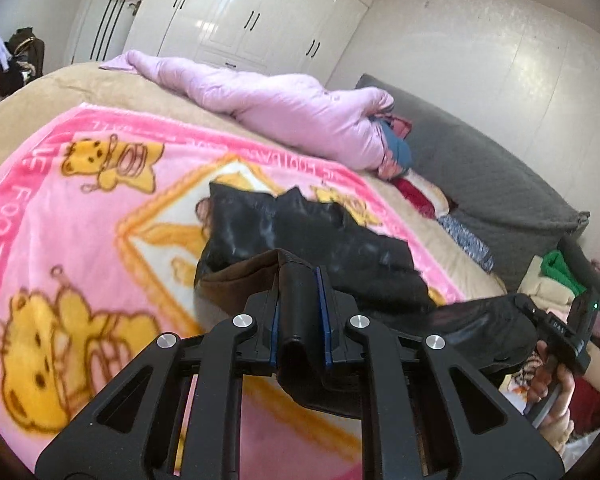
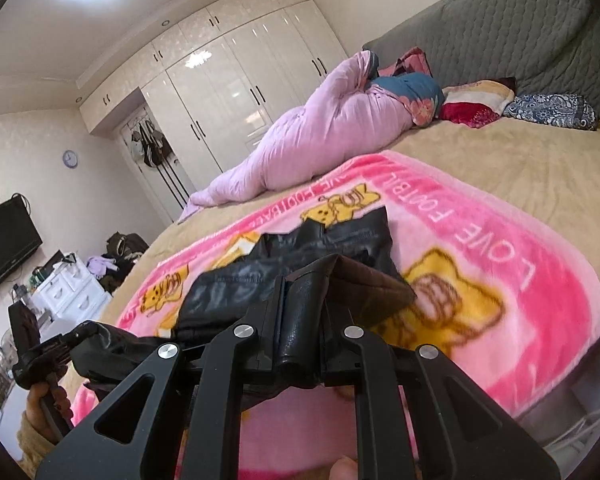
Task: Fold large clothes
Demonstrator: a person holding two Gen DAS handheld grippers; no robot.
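Observation:
A black leather-look garment with brown lining (image 1: 300,236) lies on a pink cartoon-bear blanket (image 1: 80,216) on the bed. My left gripper (image 1: 302,284) is shut on the garment's near edge and holds it lifted. In the right wrist view the same garment (image 2: 312,248) spreads over the blanket (image 2: 500,264), and my right gripper (image 2: 302,292) is shut on another part of its near edge. The right gripper (image 1: 556,328) shows at the right of the left wrist view. The left gripper (image 2: 48,352) shows at the lower left of the right wrist view.
A rolled lilac duvet (image 1: 284,104) lies along the far side of the bed. Pillows and folded cloths (image 2: 480,104) sit by the grey headboard (image 2: 520,28). White wardrobes (image 2: 236,92) line the wall. A TV (image 2: 8,240) and white drawers (image 2: 72,292) stand at the left.

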